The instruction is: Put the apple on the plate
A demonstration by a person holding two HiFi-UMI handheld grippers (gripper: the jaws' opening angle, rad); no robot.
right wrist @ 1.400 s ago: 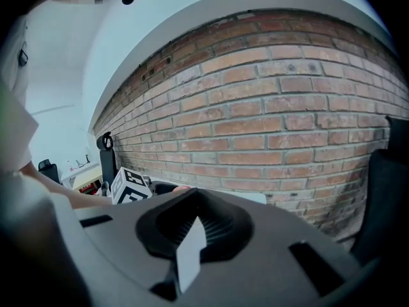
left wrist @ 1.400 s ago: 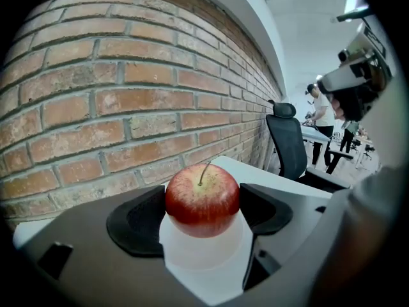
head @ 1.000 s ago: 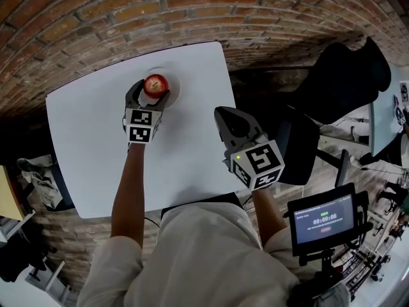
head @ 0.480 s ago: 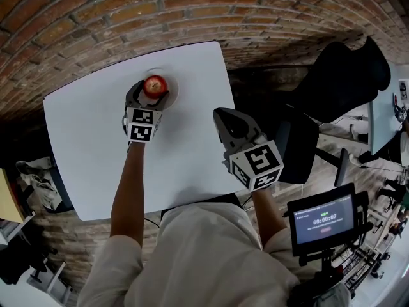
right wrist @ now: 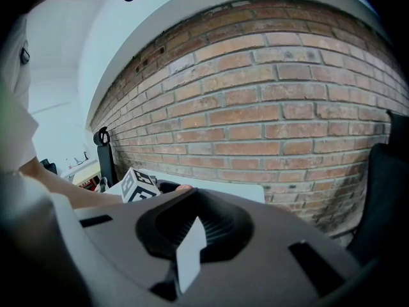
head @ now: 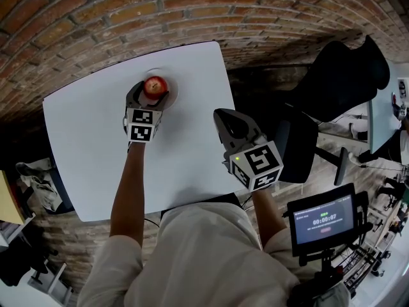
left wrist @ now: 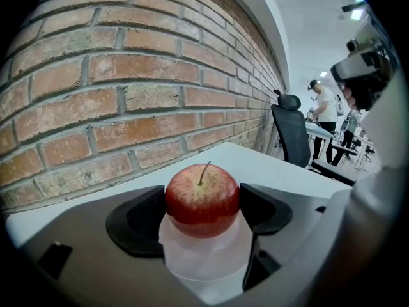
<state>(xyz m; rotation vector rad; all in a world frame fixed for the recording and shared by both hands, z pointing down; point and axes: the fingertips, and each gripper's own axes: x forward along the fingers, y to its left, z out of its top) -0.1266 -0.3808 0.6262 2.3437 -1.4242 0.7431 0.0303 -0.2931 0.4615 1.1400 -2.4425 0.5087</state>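
A red apple [head: 155, 84] with a short stem sits between the jaws of my left gripper [head: 153, 89], near the far edge of the white table [head: 83, 146]. In the left gripper view both dark pads touch the sides of the apple [left wrist: 202, 200], and my left gripper [left wrist: 202, 211] is shut on it. A small white plate [head: 172, 88] lies right under the apple, and the plate [left wrist: 198, 264] shows pale below the fruit; I cannot tell whether the apple rests on it. My right gripper [head: 231, 121] hovers at the table's right edge, shut and empty, its jaws [right wrist: 192, 232] pressed together.
A brick wall [head: 192, 11] runs along the far side of the table. A black office chair [head: 339, 75] stands to the right, beyond the table's edge. A small screen on a stand [head: 324, 219] is at the lower right.
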